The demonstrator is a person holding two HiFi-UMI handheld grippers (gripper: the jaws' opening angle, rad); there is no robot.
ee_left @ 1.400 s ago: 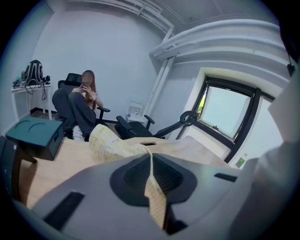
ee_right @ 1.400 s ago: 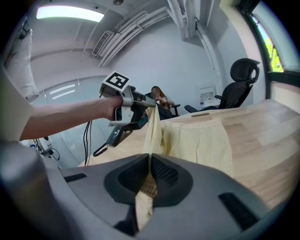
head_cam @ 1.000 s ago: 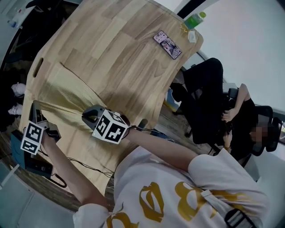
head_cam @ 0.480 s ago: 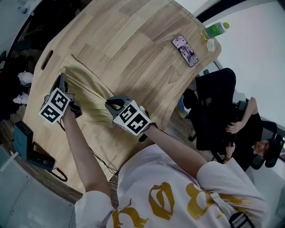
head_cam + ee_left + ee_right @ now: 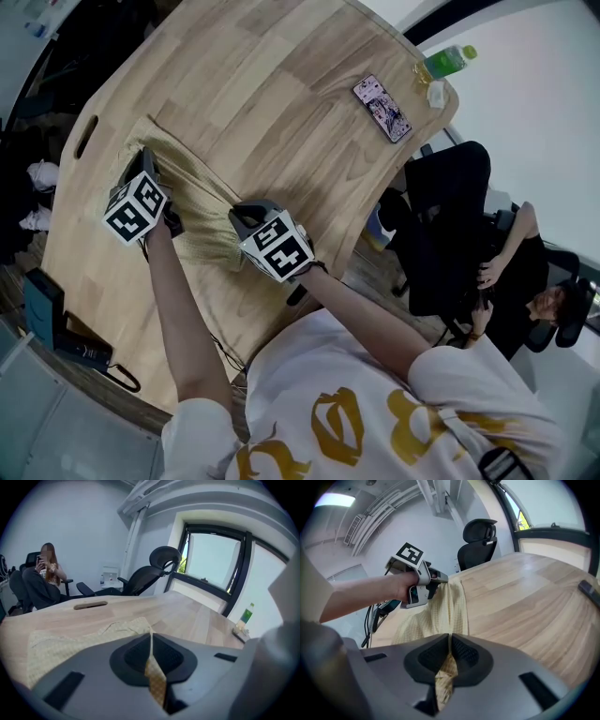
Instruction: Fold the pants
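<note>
Pale yellow pants (image 5: 192, 202) lie on the wooden table (image 5: 281, 84), partly doubled over between my two grippers. My left gripper (image 5: 150, 173) is at the cloth's left side and is shut on a pinch of the yellow fabric (image 5: 152, 665). In the left gripper view the rest of the pants (image 5: 65, 639) spreads flat ahead. My right gripper (image 5: 242, 220) is at the cloth's near right end, also shut on a fold of the pants (image 5: 446, 670). In the right gripper view the pants (image 5: 450, 604) stretch toward the left gripper (image 5: 440, 579).
A phone (image 5: 380, 101) and a green bottle (image 5: 445, 62) lie at the table's far right corner. A slot (image 5: 86, 136) is cut in the table's left end. A black device with a cable (image 5: 56, 328) sits at the near edge. A person (image 5: 525, 253) sits beside an office chair (image 5: 450, 216).
Both grippers have carried their held edge of the pants from the table's near edge further onto the table and lower. The cloth now lies shorter and doubled.
</note>
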